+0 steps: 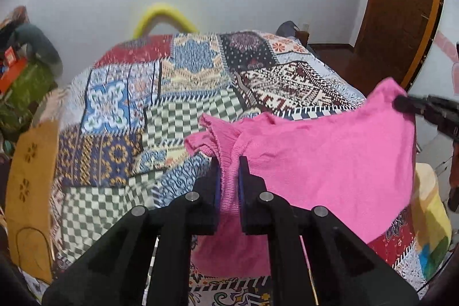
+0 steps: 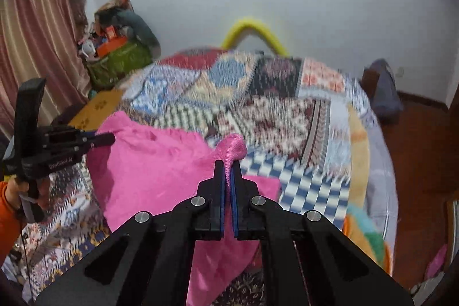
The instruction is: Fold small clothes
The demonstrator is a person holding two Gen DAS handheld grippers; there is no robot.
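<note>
A pink knitted garment (image 1: 330,151) is shown held up over a bed covered with a patchwork bedspread (image 1: 160,93), pinched at two points along one edge. At the left, the left claw (image 1: 228,162) is closed on a bunched, ribbed edge of the knit, a thick fold of which fills the gap between its blue-lined pads (image 1: 217,182); the fabric is gathered there so that several layers are trapped at once and cannot slip. From this point the cloth is spread across to the right, where the right claw (image 1: 400,102) is seen entering from the frame edge, clamped on the far corner.

In the right wrist view the same arrangement is read from the other side. The left claw (image 2: 110,138) is seen at the far left, held by a hand (image 2: 31,189) beside an orange sleeve (image 2: 7,208), with the garment's corner at its tip. The garment (image 2: 160,165) hangs between the two grips, its lower part draped towards the bedspread (image 2: 287,116). At centre, the right claw (image 2: 228,165) is closed tight on a rolled ribbed corner of the knit, which protrudes above the pads.

The two-point hold is judged to serve a purpose: with the edge stretched between the claws, the cloth can be laid flat on the bed before any fold is made. Folding itself appears not yet begun.
</note>
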